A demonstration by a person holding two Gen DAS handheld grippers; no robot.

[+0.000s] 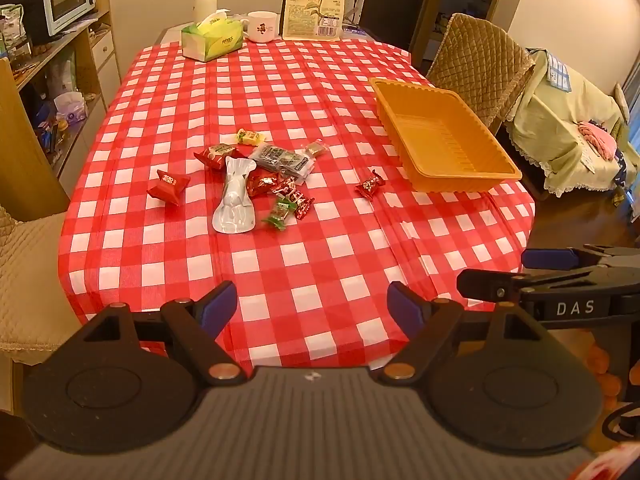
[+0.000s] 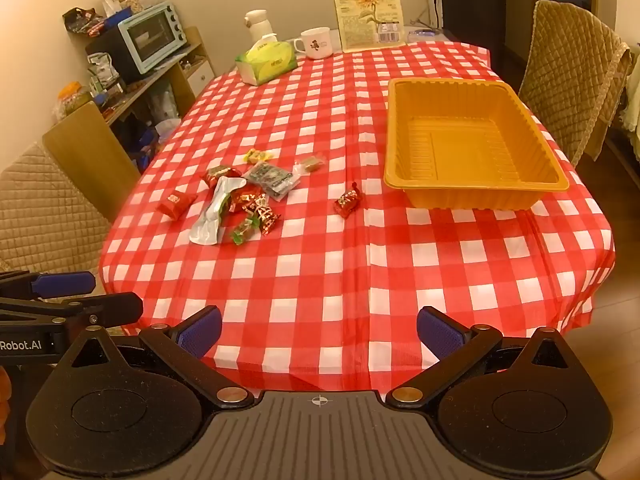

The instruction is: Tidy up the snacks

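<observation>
Several wrapped snacks lie in a loose pile (image 1: 260,176) (image 2: 244,196) at the middle of a red-and-white checked table. A silver pouch (image 1: 236,200) (image 2: 212,216) lies among them. One red candy (image 1: 370,185) (image 2: 348,201) lies apart, toward an empty orange tray (image 1: 492,168) (image 2: 476,188) at the right. Another red packet (image 1: 168,186) (image 2: 175,203) lies left of the pile. My left gripper (image 1: 311,306) is open and empty at the near table edge. My right gripper (image 2: 319,332) is open and empty beside it, well short of the snacks.
At the far end stand a green tissue box (image 1: 212,40) (image 2: 266,62), a white mug (image 1: 262,26) (image 2: 316,42), a thermos (image 1: 205,0) and a sunflower-seed bag (image 1: 314,0) (image 2: 368,8). Quilted chairs (image 1: 480,68) (image 2: 572,72) flank the table. A shelf with an oven (image 2: 152,36) stands left.
</observation>
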